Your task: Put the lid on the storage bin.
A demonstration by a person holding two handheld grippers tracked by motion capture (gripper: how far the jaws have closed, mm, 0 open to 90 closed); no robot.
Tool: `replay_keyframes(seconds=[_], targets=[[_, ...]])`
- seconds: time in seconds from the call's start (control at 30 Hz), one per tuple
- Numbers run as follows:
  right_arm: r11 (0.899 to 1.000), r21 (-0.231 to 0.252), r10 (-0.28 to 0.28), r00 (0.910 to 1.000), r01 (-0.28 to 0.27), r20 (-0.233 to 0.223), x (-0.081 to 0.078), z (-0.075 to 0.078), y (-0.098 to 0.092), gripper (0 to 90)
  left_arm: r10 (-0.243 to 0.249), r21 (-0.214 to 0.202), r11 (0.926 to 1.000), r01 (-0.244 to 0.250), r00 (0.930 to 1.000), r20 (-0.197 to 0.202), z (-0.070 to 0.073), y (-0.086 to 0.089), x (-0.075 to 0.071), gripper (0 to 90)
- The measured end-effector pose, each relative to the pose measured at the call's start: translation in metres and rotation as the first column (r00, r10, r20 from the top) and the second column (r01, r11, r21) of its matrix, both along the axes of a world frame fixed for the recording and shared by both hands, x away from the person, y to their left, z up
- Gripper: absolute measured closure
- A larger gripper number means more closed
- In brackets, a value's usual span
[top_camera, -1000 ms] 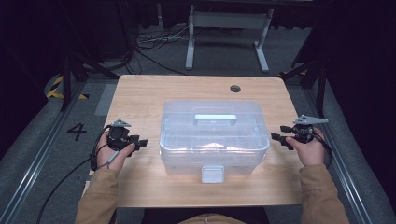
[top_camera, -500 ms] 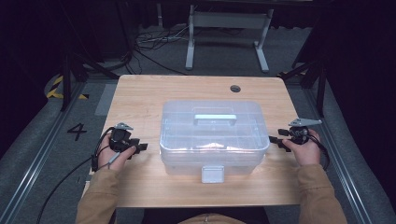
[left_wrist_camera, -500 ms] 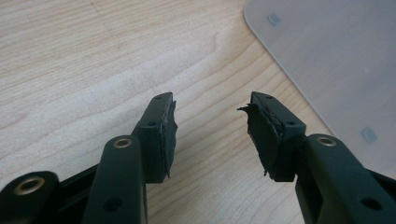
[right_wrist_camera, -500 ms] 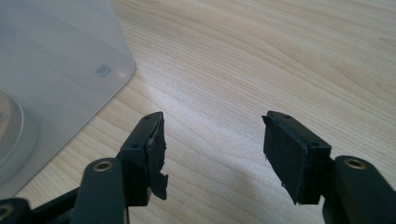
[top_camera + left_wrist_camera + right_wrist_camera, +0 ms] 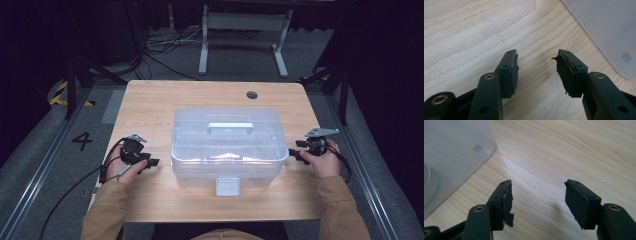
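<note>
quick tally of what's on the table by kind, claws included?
Clear plastic lidded box: 1
Handheld claws: 2, left claw and right claw, both open with nothing between the jaws, one on each side of the box
Total: 3

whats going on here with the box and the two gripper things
A person sits at a wooden table with a gripper in each hand. A clear plastic storage box stands in the middle, lid on. The left gripper and right gripper flank its sides, both open and holding nothing, not yet touching the box.
</note>
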State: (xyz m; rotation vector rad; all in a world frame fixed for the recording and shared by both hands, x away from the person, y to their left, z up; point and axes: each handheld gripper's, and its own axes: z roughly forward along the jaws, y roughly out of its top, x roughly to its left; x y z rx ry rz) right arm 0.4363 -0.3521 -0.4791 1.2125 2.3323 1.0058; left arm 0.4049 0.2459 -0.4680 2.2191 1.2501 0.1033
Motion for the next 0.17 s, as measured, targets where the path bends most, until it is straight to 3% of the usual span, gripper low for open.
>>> replay_keyframes(seconds=[0.17], targets=[[1.000, -0.002, -0.001, 1.0000, 0.002, 0.008, 0.0008, 0.0002, 0.0002, 39.3, 0.005, -0.011, 0.9999, -0.005, 1.0000, 0.006, 0.0008, 0.0009, -0.0002, 50.6]])
